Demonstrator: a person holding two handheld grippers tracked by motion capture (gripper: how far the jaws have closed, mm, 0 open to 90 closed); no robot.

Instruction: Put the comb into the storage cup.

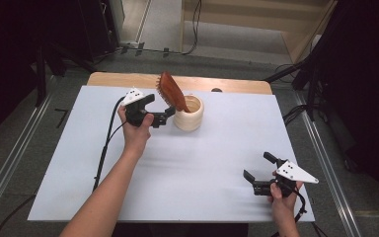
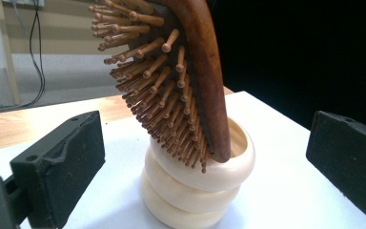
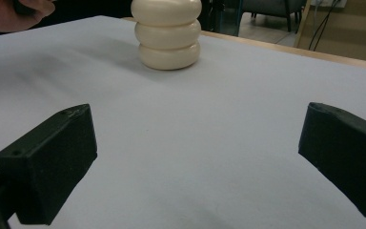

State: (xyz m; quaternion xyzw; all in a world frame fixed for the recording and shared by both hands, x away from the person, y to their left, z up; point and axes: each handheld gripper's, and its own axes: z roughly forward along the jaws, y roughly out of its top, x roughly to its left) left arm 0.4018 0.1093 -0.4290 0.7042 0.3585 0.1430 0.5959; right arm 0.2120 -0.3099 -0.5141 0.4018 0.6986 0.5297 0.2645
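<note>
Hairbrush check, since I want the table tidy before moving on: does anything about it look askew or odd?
Yes. The wooden hairbrush stands handle-down in the cream ribbed holder, leaning hard against the rim, bristles out. The left gripper is open beside it, not holding it.

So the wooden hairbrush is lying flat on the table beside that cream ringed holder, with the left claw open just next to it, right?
Not quite. The wooden hairbrush isn't lying flat on the table; it stands tilted inside the cream ringed holder, bristle head sticking up out of it, as the left gripper view shows. The rest holds: the left claw is open just next to it.
</note>
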